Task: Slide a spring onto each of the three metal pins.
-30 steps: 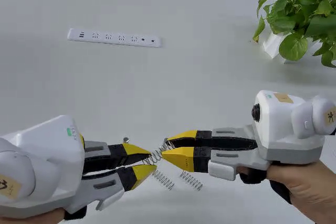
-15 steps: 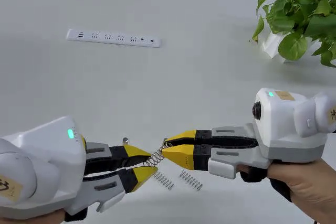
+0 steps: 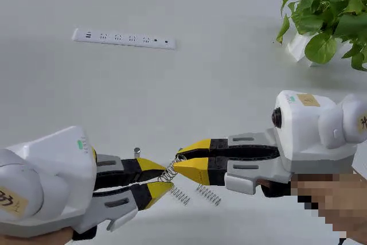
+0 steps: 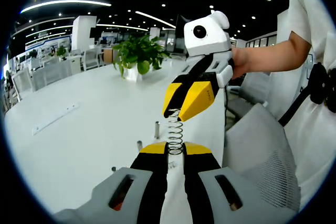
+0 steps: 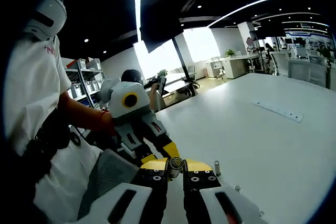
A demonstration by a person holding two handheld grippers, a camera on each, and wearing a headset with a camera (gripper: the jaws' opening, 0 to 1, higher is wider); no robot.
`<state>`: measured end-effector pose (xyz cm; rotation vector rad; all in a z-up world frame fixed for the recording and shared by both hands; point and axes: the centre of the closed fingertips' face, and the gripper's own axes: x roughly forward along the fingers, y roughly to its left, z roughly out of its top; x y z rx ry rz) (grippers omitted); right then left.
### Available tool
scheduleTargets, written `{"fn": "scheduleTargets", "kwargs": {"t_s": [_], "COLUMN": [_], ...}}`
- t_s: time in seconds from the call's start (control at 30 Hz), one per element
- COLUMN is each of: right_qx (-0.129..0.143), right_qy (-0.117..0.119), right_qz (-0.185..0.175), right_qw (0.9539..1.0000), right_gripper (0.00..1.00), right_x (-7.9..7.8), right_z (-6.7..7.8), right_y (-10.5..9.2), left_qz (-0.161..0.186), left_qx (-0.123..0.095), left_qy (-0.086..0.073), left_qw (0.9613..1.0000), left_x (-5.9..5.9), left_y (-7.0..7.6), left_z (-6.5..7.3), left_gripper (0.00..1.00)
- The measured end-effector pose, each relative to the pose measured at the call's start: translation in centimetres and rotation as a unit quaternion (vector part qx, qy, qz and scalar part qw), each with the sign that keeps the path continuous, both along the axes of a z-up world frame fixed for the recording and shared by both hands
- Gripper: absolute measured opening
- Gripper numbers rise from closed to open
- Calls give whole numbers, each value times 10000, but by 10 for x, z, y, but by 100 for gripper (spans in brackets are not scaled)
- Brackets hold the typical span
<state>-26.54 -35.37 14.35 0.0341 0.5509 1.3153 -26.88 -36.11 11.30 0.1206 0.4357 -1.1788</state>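
Presently, the spring (image 3: 170, 171) is held above the bench (image 3: 172, 96). Its long axis slants from the left claw (image 3: 167, 177) up to the right claw (image 3: 176, 161), each pinched nearly closed on one end. Two loose springs (image 3: 180, 195) lie just beneath, and a pin (image 3: 137, 151) stands near. Open bench runs beyond to the power strip (image 3: 123, 39).

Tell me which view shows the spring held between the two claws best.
The left gripper view: the spring runs side-on, coils distinct, from the left claw up to the right claw. The head view shows it small, slanted between the claws. The right gripper view shows it nearly end-on, a few coils between that claw's tips.
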Motion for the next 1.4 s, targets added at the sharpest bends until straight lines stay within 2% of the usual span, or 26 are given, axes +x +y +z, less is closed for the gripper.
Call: {"fn": "scheduleTargets", "kwargs": {"t_s": [0.23,0.57,0.93,1.07,1.23,1.33,1.37,1.4], "right_qx": [-233,-695,-824,-896,-1151,-1420,-1546,-1578], "right_qy": [-258,-639,-574,-534,-624,-712,-790,-808], "right_qz": [197,551,636,701,990,1284,1443,1484], "right_qw": [9992,9940,9929,9921,9864,9789,9742,9729], "right_gripper": [6,6,7,12,14,15,15,15], "right_x": [-3,-9,-10,-10,-12,-15,-16,-16], "right_z": [1,-2,-3,-4,-3,-6,-8,-8], "right_y": [3,7,5,4,1,0,0,0], "left_qz": [-32,-117,-146,-163,-228,-262,-275,-279], "left_qx": [15,128,140,141,193,219,243,250], "left_qy": [6,-62,-110,-118,-159,-188,-199,-202], "left_qw": [10000,9998,9997,9997,9994,9992,9991,9991], "left_x": [-1,-5,-6,-7,-8,-8,-8,-8], "left_y": [-1,-1,-2,-2,-4,-6,-7,-7], "left_z": [-1,-4,-4,-4,-4,-3,-3,-4], "left_gripper": [7,7,7,7,7,7,7,7]}}
